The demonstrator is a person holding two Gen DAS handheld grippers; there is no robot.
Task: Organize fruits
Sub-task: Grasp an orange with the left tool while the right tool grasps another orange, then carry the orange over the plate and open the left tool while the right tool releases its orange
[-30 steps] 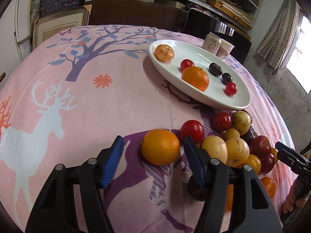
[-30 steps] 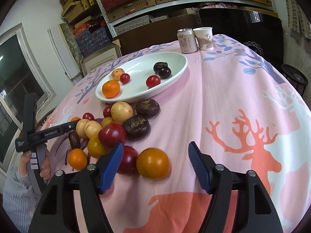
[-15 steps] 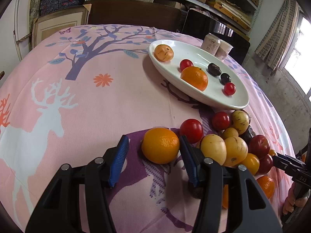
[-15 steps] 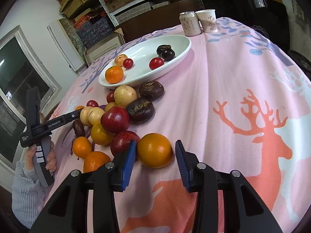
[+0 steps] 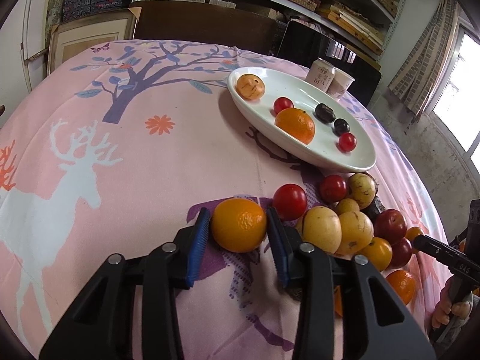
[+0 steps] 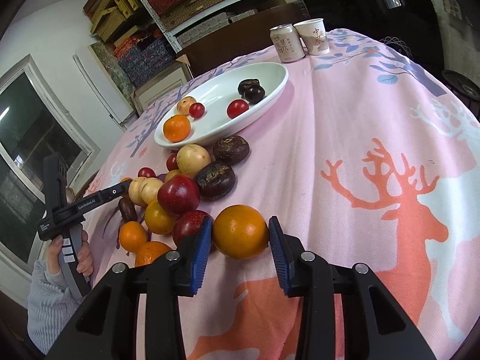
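On the pink deer-print cloth lies a pile of loose fruit [image 5: 345,225] [image 6: 180,192]. Beyond it a white oval plate [image 5: 300,96] [image 6: 225,90] holds an orange, small red fruits, dark ones and a pale orange one. In the left wrist view my left gripper [image 5: 237,211] is closing, its blue pads touching both sides of an orange [image 5: 239,225] at the pile's left edge. My right gripper [image 6: 240,219] is closing too, pads against another orange [image 6: 240,231] at the near right of the pile. Both oranges rest on the cloth.
A drink can [image 6: 286,46] and a paper cup [image 6: 313,36] stand past the plate's far end. A hand holds the left gripper's handle [image 6: 72,240] at the left table edge. Shelves with boxes and a dark cabinet stand behind the round table.
Both pairs of jaws have narrowed from wide apart to touching their oranges. The right gripper has come forward around its orange. The left has barely moved.
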